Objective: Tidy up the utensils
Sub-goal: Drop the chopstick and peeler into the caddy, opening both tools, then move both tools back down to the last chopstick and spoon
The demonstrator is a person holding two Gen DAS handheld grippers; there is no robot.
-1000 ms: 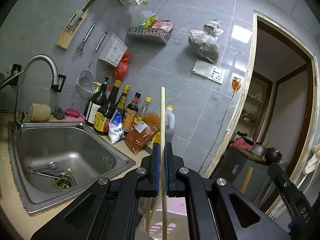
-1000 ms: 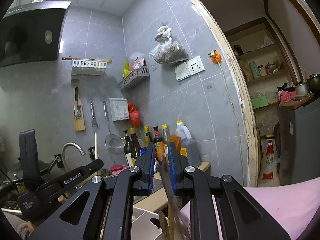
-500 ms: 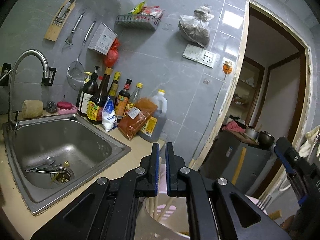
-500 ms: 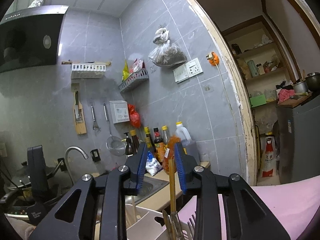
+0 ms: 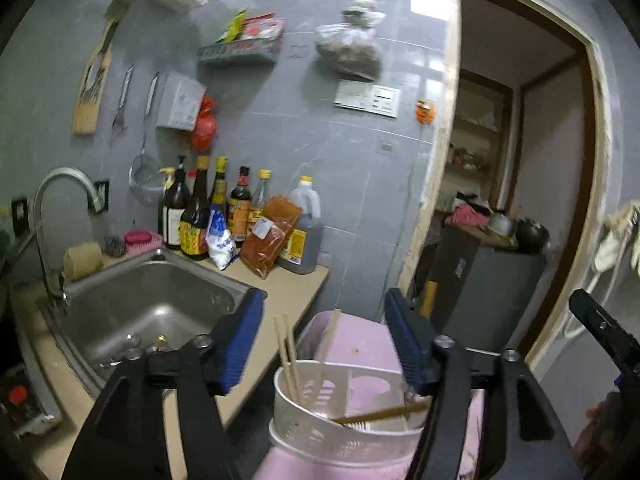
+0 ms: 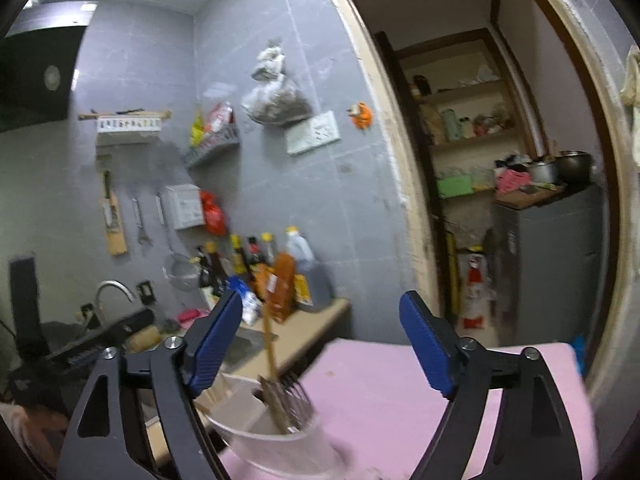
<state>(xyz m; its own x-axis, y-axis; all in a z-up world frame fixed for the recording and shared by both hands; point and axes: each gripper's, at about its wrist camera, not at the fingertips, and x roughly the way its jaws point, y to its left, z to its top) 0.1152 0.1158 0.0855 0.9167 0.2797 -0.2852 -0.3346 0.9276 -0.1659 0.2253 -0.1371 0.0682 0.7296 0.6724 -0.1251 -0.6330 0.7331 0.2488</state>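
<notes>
Left tool [image 5: 324, 336]: jaws wide and opening, blue pads apart, nothing gripped between them. In the left wrist view the pads stand above and to either side of the white utensil holder [image 5: 320, 428], without touching it.

Right tool [image 6: 320, 340]: jaws wide and opening, nothing gripped. In the right wrist view a wooden-handled utensil [image 6: 270, 344] rises in the gap between the pads, nearer the left pad; whether it touches that pad cannot be told because of blur.

The utensil holder is a white plastic caddy with internal dividers. It rests on a pink surface [image 5: 360, 340], just beside the end of the desk [image 5: 280, 304]. In the left wrist view, pale chopsticks [image 5: 289, 352] stand tilted in its left compartment, and one darker stick [image 5: 384, 414] lies nearly flat across the rim toward the right. In the right wrist view the wooden-handled utensil stands in the holder, its metal tines [image 6: 296, 396] at rim level.

On the desk, left of the holder, is a steel sink [image 5: 148, 308] with a curved faucet [image 5: 60, 200]. Behind the sink stands a row of sauce bottles [image 5: 212, 208], beside an orange packet [image 5: 272, 232] and a jug [image 5: 304, 232], all against the grey tiled wall. A doorway [image 5: 520, 200] opens to the right.
</notes>
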